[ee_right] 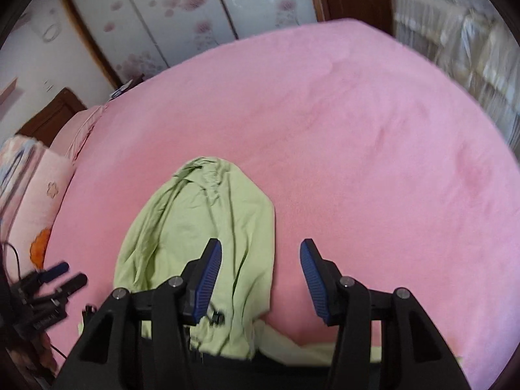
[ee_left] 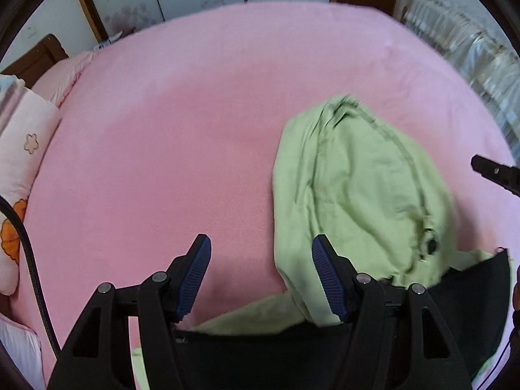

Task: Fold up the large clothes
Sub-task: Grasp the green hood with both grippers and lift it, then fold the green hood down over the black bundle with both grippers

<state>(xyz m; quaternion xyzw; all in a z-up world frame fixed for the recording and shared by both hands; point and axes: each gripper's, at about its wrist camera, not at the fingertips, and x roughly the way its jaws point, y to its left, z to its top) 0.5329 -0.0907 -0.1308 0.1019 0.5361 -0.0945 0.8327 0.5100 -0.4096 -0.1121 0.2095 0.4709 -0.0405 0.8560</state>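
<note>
On the pink bed (ee_left: 195, 130), the green garment (ee_left: 351, 188) lies released between both empty, parted grippers (ee_left: 261, 279) (ee_right: 261, 281), seemingly freed for regrasping.

Bed (ee_left: 182, 104) w/ pink sheet, mostly bare. Light green garment (ee_left: 354, 188) lying crumpled on it near front edge, dark part at bottom of frame, small dark toggle on the fabric. Pink floral pillow (ee_left: 22, 149) at left edge of bed, touching sheet.

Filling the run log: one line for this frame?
left gripper: open, empty | right gripper: open, empty | green garment: bunched on pink bed
</note>
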